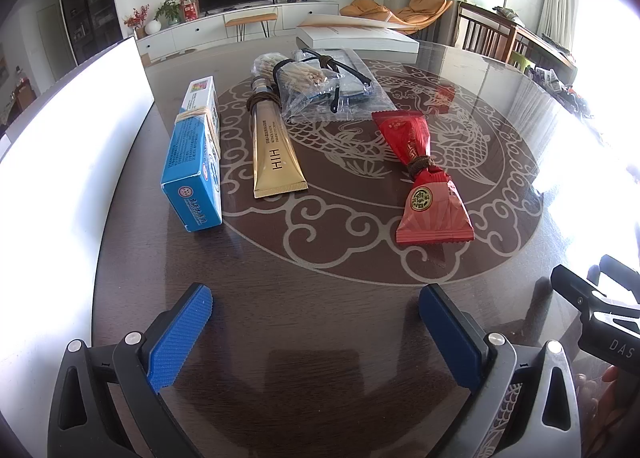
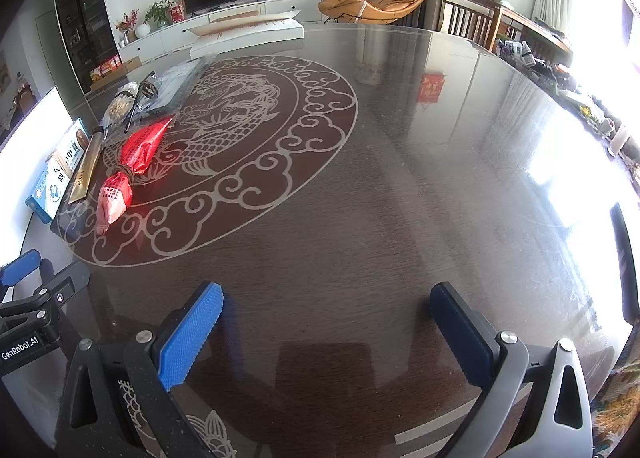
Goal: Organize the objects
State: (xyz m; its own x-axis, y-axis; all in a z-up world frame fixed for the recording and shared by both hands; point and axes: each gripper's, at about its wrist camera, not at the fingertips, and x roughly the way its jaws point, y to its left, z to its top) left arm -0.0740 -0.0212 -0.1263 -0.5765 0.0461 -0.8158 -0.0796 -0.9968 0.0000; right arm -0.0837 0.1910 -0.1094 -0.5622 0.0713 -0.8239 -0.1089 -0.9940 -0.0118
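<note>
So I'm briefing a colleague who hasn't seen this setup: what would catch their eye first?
Probably the red snack packet, tied at its middle with brown cord, lying on the pale fish-and-cloud medallion of the dark table. To its left lie a gold tube and a blue box bound with a rubber band. Both the left gripper and right gripper hover open, empty.

Glossy dark wood-grain table (image 1: 320,298) under a reflective glass top. On it, a shiny gold plastic tube (image 1: 274,150); left of it, a matt blue cardboard box (image 1: 194,162); right, a crinkled glossy red wrapper (image 1: 424,170).
</note>
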